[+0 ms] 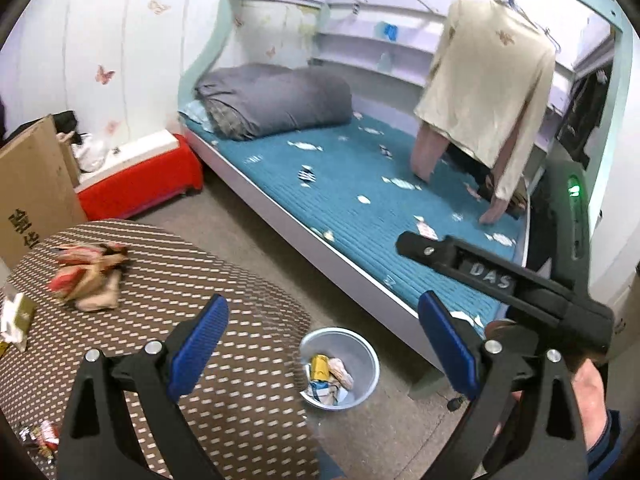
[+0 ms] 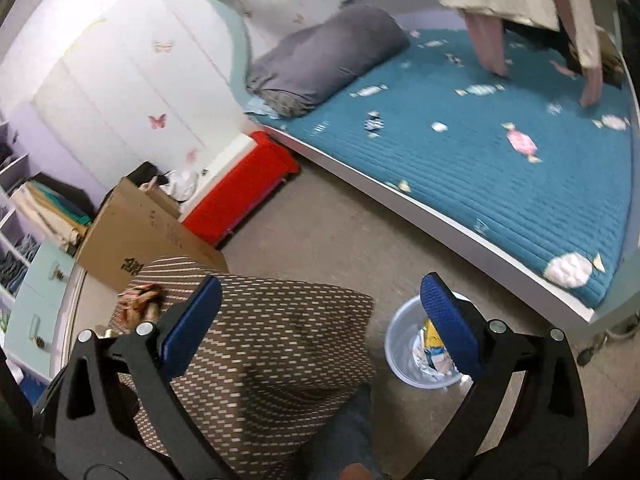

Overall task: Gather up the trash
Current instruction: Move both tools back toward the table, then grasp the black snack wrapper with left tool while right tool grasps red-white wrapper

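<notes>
Left wrist view gives us the left gripper [image 1: 322, 344] with its blue-padded fingers [image 1: 198, 344] spread wide and nothing between them, hovering over the near edge of a table covered in a brown cloth with pale dashes [image 1: 180, 280]. Just below the gap between the fingers, slightly toward the right finger, we see the grey trash bin [image 1: 362, 354] standing on the floor beside the table — it already holds a yellow wrapper and some crumpled paper. Ahead and to the left of our left finger, a heap of crumpled red and tan wrappers [image 1: 90, 274] lies on the cloth, and further left at the table's edge there is a white and green scrap [image 1: 16, 316]. Another small wrapper [image 1: 42, 436] sits close to the gripper's left side, near the bottom of the frame. To the right, the right gripper [image 1: 480, 268] crosses in front of the bed [image 1: 360, 200]; from here we cannot judge its opening. The right wrist view settles that: the right gripper [image 2: 320, 328] is wide open and empty, the trash bin [image 2: 404, 344] partly behind its right finger, the wrapper heap [image 2: 140, 300] just beyond its left fingertip, and a cardboard box [image 2: 140, 228] farther ahead on the left.
</notes>
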Tool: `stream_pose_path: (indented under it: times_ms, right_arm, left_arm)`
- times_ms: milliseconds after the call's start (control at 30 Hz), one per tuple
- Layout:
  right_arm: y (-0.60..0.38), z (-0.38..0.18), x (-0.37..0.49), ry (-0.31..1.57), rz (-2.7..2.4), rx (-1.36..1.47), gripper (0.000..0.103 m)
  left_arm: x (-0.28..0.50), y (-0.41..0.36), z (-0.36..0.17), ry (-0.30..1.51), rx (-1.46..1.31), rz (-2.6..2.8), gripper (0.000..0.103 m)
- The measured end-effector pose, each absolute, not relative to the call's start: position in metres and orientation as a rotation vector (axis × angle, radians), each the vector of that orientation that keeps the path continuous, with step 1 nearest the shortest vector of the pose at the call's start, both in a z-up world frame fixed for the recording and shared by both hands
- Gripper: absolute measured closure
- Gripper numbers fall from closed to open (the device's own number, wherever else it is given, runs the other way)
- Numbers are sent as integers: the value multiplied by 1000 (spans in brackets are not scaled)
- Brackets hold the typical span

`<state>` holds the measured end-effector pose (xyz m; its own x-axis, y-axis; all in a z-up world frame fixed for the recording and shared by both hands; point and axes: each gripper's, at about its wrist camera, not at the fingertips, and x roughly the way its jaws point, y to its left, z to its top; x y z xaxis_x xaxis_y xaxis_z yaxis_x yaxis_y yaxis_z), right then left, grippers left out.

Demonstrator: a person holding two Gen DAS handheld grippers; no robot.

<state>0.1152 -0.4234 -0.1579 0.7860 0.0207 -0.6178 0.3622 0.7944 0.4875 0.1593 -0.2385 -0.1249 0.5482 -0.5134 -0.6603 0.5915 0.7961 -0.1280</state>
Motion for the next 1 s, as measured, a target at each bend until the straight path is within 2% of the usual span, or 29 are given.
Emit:
stream_pose_path:
  times_ms: [200, 400, 667, 1000]
  right_arm:
    - [-363, -127, 127, 624, -46, 525, 6]
    - [-301, -122, 142, 656, 112, 418, 6]
    - [-214, -145, 159, 756, 273, 240, 6]
    - [-119, -193, 178, 887, 466, 59, 6]
  left_arm:
    - [154, -179, -114, 704, 58, -585, 9]
    - [154, -111, -119, 712, -1, -484, 9]
    - [144, -11, -140, 733, -76, -328, 9]
    - [130, 78, -175, 784, -64, -226, 10]
